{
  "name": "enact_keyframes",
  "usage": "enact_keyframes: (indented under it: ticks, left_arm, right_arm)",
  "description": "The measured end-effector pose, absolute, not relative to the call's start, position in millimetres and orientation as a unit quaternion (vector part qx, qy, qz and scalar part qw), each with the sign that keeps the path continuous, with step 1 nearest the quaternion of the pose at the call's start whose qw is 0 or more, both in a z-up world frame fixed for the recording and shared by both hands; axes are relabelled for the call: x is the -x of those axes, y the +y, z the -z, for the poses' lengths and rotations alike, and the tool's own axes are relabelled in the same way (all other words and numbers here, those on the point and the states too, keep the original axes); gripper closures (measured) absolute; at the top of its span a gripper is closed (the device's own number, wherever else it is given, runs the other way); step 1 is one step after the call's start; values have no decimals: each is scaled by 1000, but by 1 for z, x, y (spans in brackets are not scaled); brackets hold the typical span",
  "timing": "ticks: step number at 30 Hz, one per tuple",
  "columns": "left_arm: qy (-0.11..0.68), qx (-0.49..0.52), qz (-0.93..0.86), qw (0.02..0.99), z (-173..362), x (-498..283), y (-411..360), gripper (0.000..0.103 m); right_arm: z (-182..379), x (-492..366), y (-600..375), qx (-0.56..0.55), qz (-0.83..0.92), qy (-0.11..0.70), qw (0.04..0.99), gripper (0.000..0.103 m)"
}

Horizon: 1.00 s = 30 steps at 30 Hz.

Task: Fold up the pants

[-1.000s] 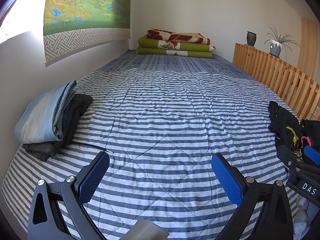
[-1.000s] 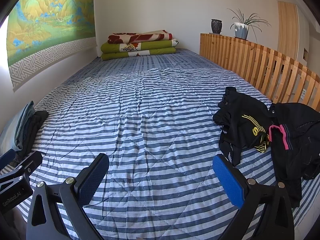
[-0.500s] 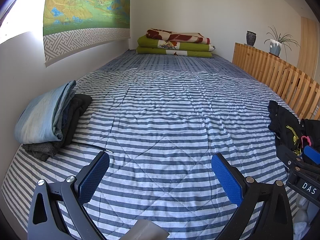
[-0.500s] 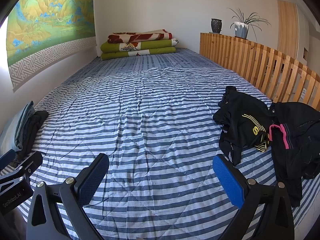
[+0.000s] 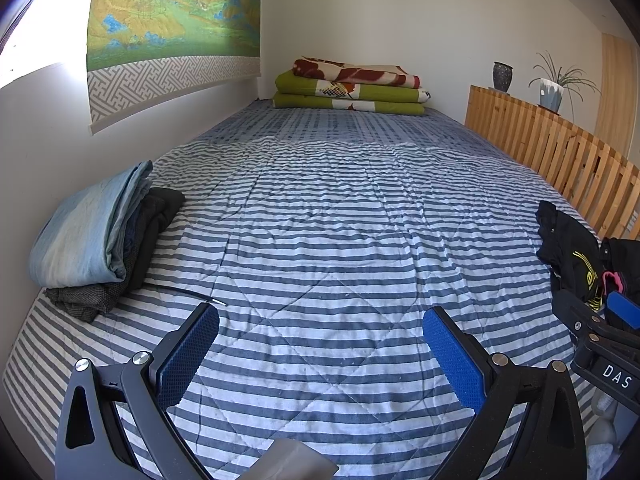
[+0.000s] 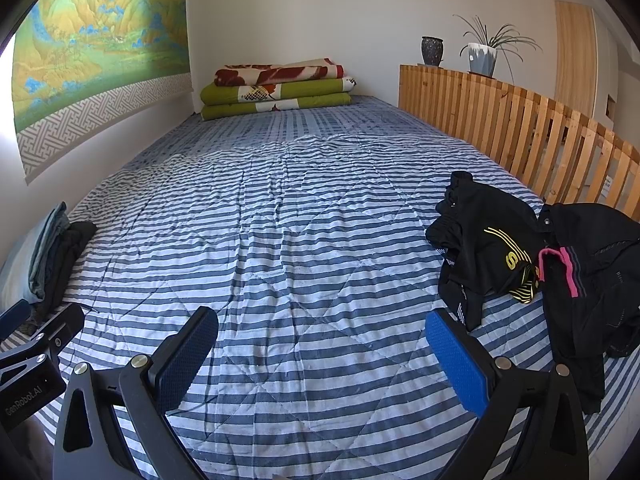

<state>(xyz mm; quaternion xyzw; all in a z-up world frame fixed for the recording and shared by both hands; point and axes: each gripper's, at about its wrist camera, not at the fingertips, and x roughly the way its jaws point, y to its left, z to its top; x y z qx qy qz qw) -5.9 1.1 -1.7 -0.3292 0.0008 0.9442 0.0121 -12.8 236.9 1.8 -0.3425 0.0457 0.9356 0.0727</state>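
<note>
A bed covered by a blue-and-white striped quilt (image 5: 320,240) was seen filling both fisheye views. In the left wrist view, the left tongs (image 5: 320,344) were held wide open at the bottom of the frame, nothing between the blue pads (image 5: 188,356), above bare quilt. At the left edge of that frame, a stack of folded clothes (image 5: 100,240) was seen against the wall, pale blue on top, dark layers beneath.

In the right wrist view, the right tongs (image 6: 322,346) were likewise spread wide and empty at the bottom of the frame. The unfolded black pants (image 6: 484,248), marked with yellow lines, were seen crumpled at the right of the frame, just beyond the right pad, beside another black garment with pink trim (image 6: 592,276). A slatted wooden rail (image 6: 520,132) was shown along the right, folded green blankets (image 6: 276,92) at the far end, and a potted plant (image 6: 484,52) at the upper right.
</note>
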Motion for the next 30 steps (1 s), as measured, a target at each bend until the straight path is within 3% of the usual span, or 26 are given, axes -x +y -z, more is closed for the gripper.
enact_keyframes:
  ticks: [30]
  left_arm:
    - [18, 365, -928, 80, 26, 15, 52, 0]
  right_arm:
    - [11, 16, 283, 358, -926, 73, 95, 1]
